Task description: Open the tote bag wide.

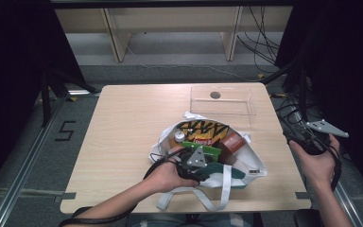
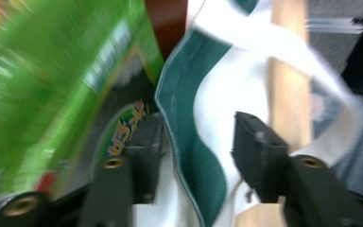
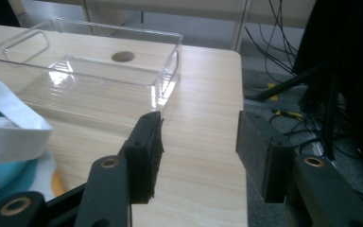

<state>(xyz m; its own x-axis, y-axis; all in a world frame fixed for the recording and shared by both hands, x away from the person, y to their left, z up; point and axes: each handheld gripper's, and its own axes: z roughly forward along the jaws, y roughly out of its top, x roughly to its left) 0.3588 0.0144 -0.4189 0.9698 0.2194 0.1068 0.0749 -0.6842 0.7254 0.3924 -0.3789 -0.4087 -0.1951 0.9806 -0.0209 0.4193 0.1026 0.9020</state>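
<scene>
A white tote bag with a green band [image 1: 248, 166] lies open on the wooden table [image 1: 127, 142], holding a yellow-and-black snack bag [image 1: 203, 128], a green packet [image 1: 204, 150], a brown box [image 1: 231, 142] and a white-capped bottle [image 1: 179, 136]. My left gripper [image 1: 199, 174] is at the bag's near rim. In the left gripper view its jaws [image 2: 196, 146] stand apart with the bag's green-edged rim [image 2: 189, 123] running between them, the green packet [image 2: 52, 94] to the left. My right gripper [image 1: 298, 138] hovers open and empty at the table's right edge [image 3: 198, 151].
A clear plastic box [image 1: 222, 101] stands empty at the table's far right, also ahead of the right gripper [image 3: 99, 71]. The bag's white straps [image 1: 217, 196] trail toward the front edge. Cables [image 3: 283, 90] lie on the floor to the right.
</scene>
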